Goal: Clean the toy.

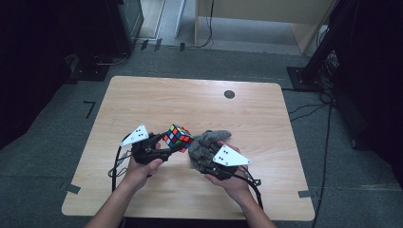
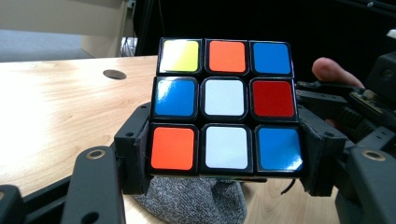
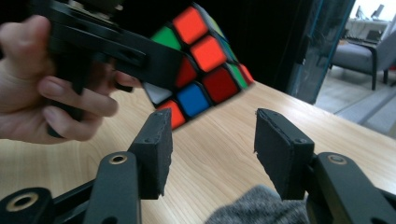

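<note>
Table evenly lit, surroundings dark; right gripper view blurred; cube stickers glare.

Glossy smooth plastic stickers are shining on the puzzle cube (image 2: 225,105), matt black rough-edged pads are lining the left gripper (image 2: 224,158) and right gripper (image 3: 212,149), a grey knitted cloth (image 1: 209,142) is looking fuzzy, and the pale wood-grain table (image 1: 199,99) is showing a smooth satin finish.

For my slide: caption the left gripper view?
Left gripper clamps scrambled puzzle cube above grey cloth.
</note>
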### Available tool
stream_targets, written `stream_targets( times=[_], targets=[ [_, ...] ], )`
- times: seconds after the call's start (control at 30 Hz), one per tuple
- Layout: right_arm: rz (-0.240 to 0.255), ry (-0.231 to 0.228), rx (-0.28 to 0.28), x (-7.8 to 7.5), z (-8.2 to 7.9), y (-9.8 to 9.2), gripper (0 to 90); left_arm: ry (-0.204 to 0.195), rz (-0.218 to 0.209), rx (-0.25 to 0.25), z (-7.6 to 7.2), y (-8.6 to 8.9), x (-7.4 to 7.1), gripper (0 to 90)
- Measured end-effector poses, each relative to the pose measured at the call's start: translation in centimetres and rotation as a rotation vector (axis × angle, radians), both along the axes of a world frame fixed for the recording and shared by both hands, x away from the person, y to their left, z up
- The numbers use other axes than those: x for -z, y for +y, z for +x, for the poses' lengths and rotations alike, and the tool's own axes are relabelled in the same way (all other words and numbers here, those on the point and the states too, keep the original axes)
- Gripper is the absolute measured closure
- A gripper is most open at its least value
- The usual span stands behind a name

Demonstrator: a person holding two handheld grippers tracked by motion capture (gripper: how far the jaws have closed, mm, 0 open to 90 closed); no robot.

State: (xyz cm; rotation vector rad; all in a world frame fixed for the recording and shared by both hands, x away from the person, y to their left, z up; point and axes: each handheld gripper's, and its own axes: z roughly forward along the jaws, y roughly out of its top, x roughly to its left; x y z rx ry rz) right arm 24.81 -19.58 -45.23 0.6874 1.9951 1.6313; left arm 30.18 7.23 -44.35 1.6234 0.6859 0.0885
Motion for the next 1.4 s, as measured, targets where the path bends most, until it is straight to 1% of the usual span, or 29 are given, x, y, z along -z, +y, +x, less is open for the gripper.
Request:
stream_targets(
  times=[0.03, 0.07, 0.1, 0.13, 0.17, 0.2, 0.23, 0.27, 0.3, 0.33, 0.37, 0.4, 0.43, 0.47, 0.53, 0.63, 0.73, 0.83, 0.9, 0.97, 1.03, 1.17, 1.27, 1.3, 1.37, 1.4],
  targets=[
    [0.007, -0.025, -0.002, 0.1, 0.1, 0.0, 48.3, 0.002, -0.001, -0.001, 0.0, 0.1, 0.0, 34.5],
    [0.021, -0.078, 0.004, 0.3, 0.2, 0.0, 47.5, 0.006, -0.004, -0.002, 0.1, 0.1, 0.0, 34.4],
    [0.028, -0.103, 0.009, 0.4, 0.4, -0.1, 46.9, 0.007, -0.007, -0.002, 0.1, 0.1, 0.0, 34.4],
    [0.019, -0.097, 0.022, 0.5, 0.5, -0.1, 46.5, 0.006, -0.006, -0.002, 0.1, 0.1, -0.1, 34.4],
    [0.004, -0.077, 0.047, 0.6, 0.6, -0.2, 45.3, 0.006, -0.004, -0.003, 0.1, 0.1, -0.1, 34.5],
    [-0.001, -0.059, 0.063, 0.7, 0.8, -0.3, 44.4, 0.006, 0.001, -0.002, 0.1, 0.1, -0.1, 34.5],
    [-0.003, -0.029, 0.072, 0.7, 0.9, -0.4, 46.5, 0.006, 0.005, 0.000, 0.1, 0.1, -0.1, 34.5],
    [0.001, 0.000, 0.061, 0.6, 1.0, -0.4, 45.6, 0.008, 0.007, 0.000, 0.1, 0.0, -0.1, 34.4],
    [0.022, 0.026, 0.053, 0.6, 1.1, -0.5, 43.9, 0.012, 0.010, 0.002, 0.2, -0.1, 0.0, 34.4],
    [0.024, 0.021, 0.052, 0.6, 1.0, -0.5, 38.9, 0.015, 0.012, 0.002, 0.2, -0.1, 0.0, 34.4],
    [0.005, -0.009, 0.066, 0.5, 0.8, -0.4, 34.1, 0.019, 0.015, 0.002, 0.2, -0.2, 0.0, 34.4],
    [-0.028, -0.037, 0.083, 0.5, 0.5, -0.3, 32.0, 0.025, 0.017, 0.002, 0.2, -0.3, 0.0, 34.4],
    [-0.054, -0.077, 0.104, 0.5, 0.2, -0.1, 29.0, 0.031, 0.019, 0.003, 0.2, -0.4, 0.0, 34.4],
    [-0.069, -0.104, 0.116, 0.4, 0.0, 0.1, 26.0, 0.037, 0.023, 0.003, 0.2, -0.5, 0.0, 34.4],
    [-0.078, -0.123, 0.094, 0.4, -0.2, 0.5, 22.0, 0.050, 0.027, 0.005, 0.2, -0.7, -0.1, 34.4],
    [-0.107, -0.157, 0.076, 0.7, -0.5, 1.3, 17.8, 0.076, 0.030, 0.008, 0.2, -1.0, -0.1, 34.4],
    [-0.144, -0.183, 0.096, 1.0, -0.6, 1.9, 17.6, 0.091, 0.036, 0.032, 0.1, -1.4, -0.1, 34.4],
    [-0.178, -0.202, 0.112, 1.5, -0.4, 2.1, 18.5, 0.097, 0.054, 0.059, 0.0, -1.9, 0.0, 34.4],
    [-0.205, -0.219, 0.111, 1.7, -0.4, 2.3, 21.2, 0.101, 0.066, 0.069, -0.1, -2.2, 0.0, 34.4],
    [-0.232, -0.258, 0.123, 1.9, -0.6, 2.5, 25.2, 0.106, 0.074, 0.083, -0.1, -2.4, 0.1, 34.3],
    [-0.235, -0.276, 0.130, 1.9, -0.6, 2.6, 26.3, 0.105, 0.083, 0.092, -0.2, -2.5, 0.2, 34.3],
    [-0.245, -0.287, 0.108, 2.1, -0.8, 2.5, 30.2, 0.106, 0.089, 0.108, -0.2, -2.5, 0.2, 34.4],
    [-0.251, -0.301, 0.103, 2.2, -1.0, 2.5, 31.9, 0.130, 0.092, 0.115, 0.1, -2.4, 0.2, 34.3],
    [-0.250, -0.308, 0.102, 2.2, -1.0, 2.5, 33.9, 0.140, 0.086, 0.114, 0.2, -2.3, 0.3, 34.3],
    [-0.253, -0.311, 0.101, 2.2, -1.0, 2.5, 34.2, 0.160, 0.080, 0.124, 0.4, -2.3, 0.4, 34.1],
    [-0.255, -0.310, 0.099, 2.2, -1.0, 2.4, 34.3, 0.163, 0.078, 0.130, 0.4, -2.3, 0.4, 33.9]
  ],
)
